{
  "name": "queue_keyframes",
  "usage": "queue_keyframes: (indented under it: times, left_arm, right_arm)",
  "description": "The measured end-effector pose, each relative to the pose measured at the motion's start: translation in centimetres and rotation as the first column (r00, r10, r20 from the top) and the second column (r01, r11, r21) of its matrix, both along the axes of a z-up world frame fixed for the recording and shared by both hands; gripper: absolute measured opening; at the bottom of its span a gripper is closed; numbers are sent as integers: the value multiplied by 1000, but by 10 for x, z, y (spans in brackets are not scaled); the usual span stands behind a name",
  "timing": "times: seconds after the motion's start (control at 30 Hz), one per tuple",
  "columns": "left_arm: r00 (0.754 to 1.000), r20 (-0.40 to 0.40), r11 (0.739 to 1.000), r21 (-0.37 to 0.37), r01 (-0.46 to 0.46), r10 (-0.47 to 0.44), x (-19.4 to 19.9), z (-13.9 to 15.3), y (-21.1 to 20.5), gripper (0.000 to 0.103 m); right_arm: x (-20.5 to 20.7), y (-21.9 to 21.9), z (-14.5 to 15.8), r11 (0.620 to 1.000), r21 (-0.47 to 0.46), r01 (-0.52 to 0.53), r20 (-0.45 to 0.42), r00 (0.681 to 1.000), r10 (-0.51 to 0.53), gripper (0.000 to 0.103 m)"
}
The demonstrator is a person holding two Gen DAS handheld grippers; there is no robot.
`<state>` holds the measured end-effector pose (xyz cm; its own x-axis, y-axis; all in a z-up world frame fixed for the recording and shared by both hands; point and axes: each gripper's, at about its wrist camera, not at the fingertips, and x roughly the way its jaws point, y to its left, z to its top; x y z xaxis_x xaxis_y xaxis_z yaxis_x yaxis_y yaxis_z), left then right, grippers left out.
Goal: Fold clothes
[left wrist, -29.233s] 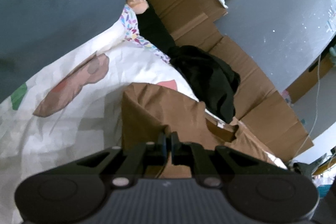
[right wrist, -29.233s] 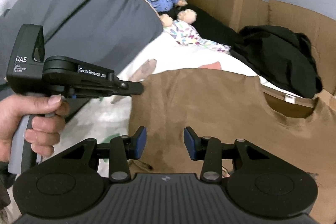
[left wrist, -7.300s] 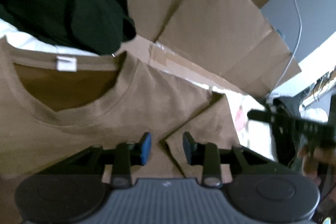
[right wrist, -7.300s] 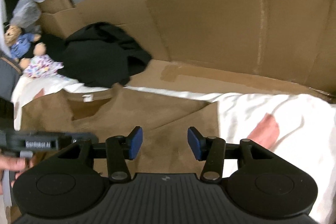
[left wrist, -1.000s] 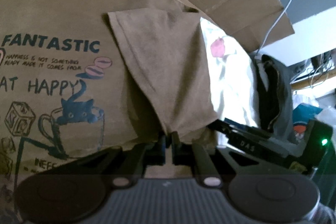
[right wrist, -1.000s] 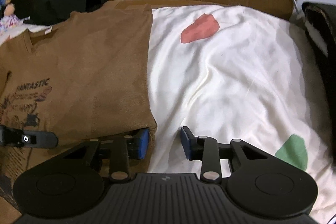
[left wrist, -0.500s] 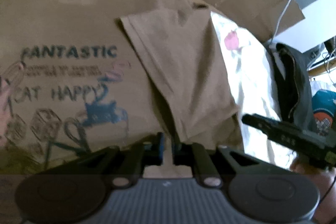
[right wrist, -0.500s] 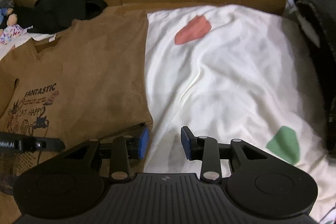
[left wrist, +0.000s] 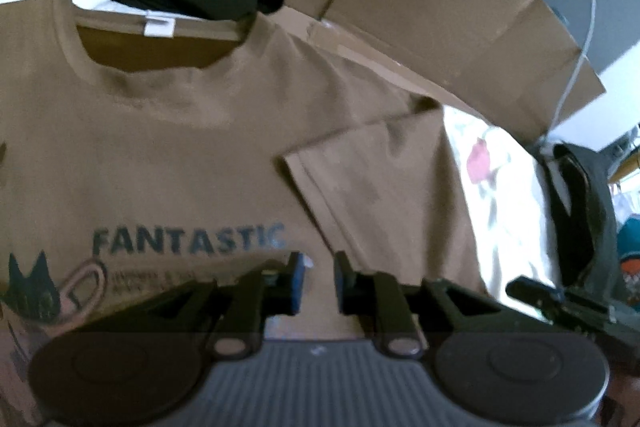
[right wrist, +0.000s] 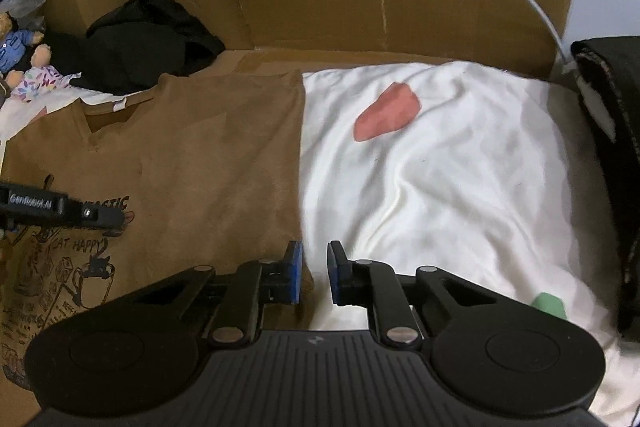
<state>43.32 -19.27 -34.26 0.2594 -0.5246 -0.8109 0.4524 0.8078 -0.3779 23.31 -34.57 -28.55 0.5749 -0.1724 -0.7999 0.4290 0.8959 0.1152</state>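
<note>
1. The brown shirt point(left wrist: 168, 147) lies face up on the white bed sheet point(right wrist: 440, 187), filling the left and centre of the left wrist view. Its collar is toward the top, and one sleeve point(left wrist: 372, 187) is already folded inward at centre right.
2. The left claw point(left wrist: 317, 281) hangs at the bottom centre over the "FANTASTIC" print. Its jaws have just been opening and now stand a little apart, with nothing between the pads; it has let go.
3. The right claw point(right wrist: 314, 277) sits at the bottom centre of its own view, at the shirt's folded side edge where brown cloth meets the sheet. Its jaws have just been closing. A narrow gap remains, and the edge runs under the left pad rather than being pinched, so I read it as not yet gripping.
4. To do this step well, I would catch both layers of the side edge fully between the pads. I would lift only a little and carry the fold over parallel to the shirt's long line, so the sleeve stays tucked and no crease drags.
5. The left claw would be best placed to pin or take the matching edge near the shoulder.
6. The shirt's hem is cut off below both views, and its far sleeve lies beyond the left border.
7. The left view is blurred, so the small print is unreadable.
8. A black garment point(right wrist: 148, 39) heaped at the upper left partly hides the collar's back.
</note>
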Motion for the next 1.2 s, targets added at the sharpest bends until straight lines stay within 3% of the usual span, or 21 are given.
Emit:
queue_keyframes:
  times: [0.13,0.27,0.57,0.63,0.77,0.93,1.03,1.2]
  left_arm:
    - [999,27,999,-16,-36,37,19,-7,-7,22]
    - [995,95,1000,22,-4,2,28,-8,-18,31]
    - [982,186,998,56,10,-20,38,-15,-37,37]
    - [979,197,996,80,29,-44,38,-15,-42,35]
    - [976,195,992,87,87,-102,37,-14,-45,7]
    - [971,198,988,93,120,-137,35,-13,-43,2]
    - [967,229,991,107,85,-108,38,-9,-40,2]
    - [975,206,991,117,56,-80,46,-8,-41,7]
  right_arm:
    - [5,2,-8,1000,18,-10,-11,1000,10,15]
    - [8,4,-21,999,28,-28,-32,999,29,15]
    - [8,9,-32,998,6,-60,-46,997,61,15]
    - [7,9,-33,998,5,-61,-44,997,61,15]
    - [4,8,-34,998,10,-57,-35,998,57,15]
    - [4,7,-35,998,10,-56,-32,998,56,15]
    - [4,7,-35,999,15,-49,-32,998,49,15]
    - [4,6,-36,999,21,-38,-29,999,39,15]
